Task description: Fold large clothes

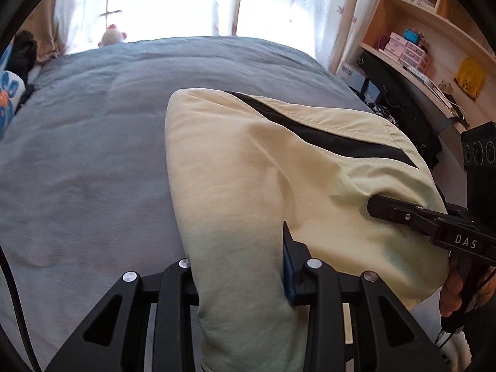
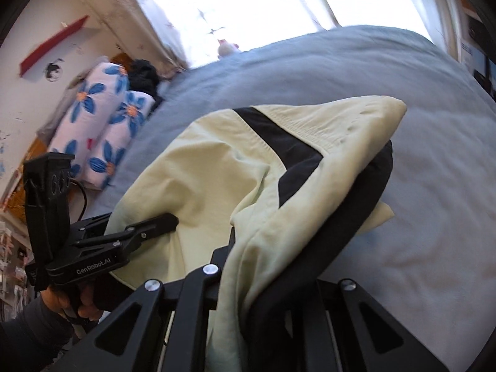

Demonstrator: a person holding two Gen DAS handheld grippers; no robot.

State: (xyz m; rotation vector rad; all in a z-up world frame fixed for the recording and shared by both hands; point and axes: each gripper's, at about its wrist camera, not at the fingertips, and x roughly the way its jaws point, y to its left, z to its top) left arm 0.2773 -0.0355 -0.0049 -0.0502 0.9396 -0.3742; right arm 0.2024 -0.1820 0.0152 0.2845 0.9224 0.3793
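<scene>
"DAS" tool [image 1: 376,206] on pale garment [image 1: 248,170]

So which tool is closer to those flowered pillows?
Left. The left tool grips the garment on the side toward the pillows; the right tool grips it on the far side, toward the shelves.

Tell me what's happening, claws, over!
Left claw shut on yellow garment. Right claw shut on it too. Garment lifted over grey bed. Nothing in the way.
</scene>
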